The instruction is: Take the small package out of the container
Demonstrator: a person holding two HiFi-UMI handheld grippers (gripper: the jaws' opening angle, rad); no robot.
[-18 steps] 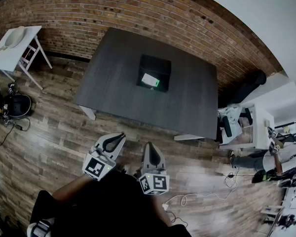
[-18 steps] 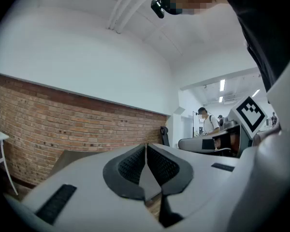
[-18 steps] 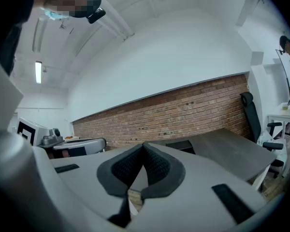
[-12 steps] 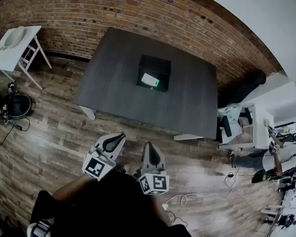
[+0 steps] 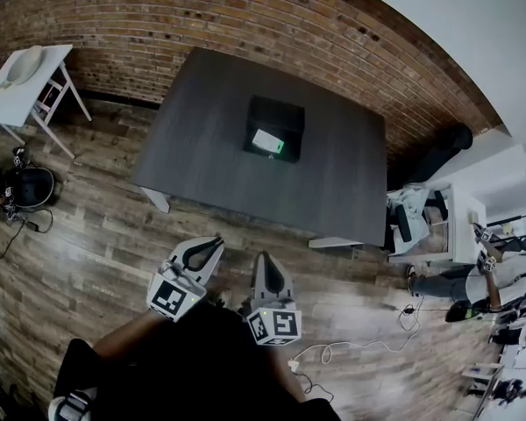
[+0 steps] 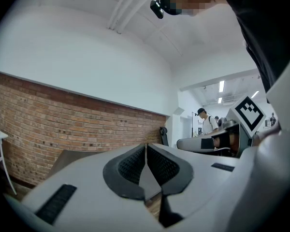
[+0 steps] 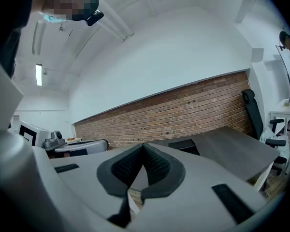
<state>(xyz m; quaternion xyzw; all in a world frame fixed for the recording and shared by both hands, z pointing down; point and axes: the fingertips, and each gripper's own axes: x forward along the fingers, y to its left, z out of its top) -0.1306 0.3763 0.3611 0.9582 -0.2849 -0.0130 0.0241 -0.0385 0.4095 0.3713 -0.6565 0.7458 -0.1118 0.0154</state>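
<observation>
Brick wall (image 5: 245, 24) runs behind the dark table (image 5: 202, 156), and on that table sits the black container (image 5: 285, 112) with the small package (image 5: 267, 142) lying inside it, white with a green edge. Against the frames from a moment back I see almost no change: package and container lie where they were, and both tools hang over the wood floor (image 5: 88, 253), well short of the table. My left gripper (image 5: 216, 244) has its jaws pressed together with nothing between them, the ribbed pads meeting in its own view. My right gripper (image 5: 265, 258) is likewise closed tight and empty, just beside the left
</observation>
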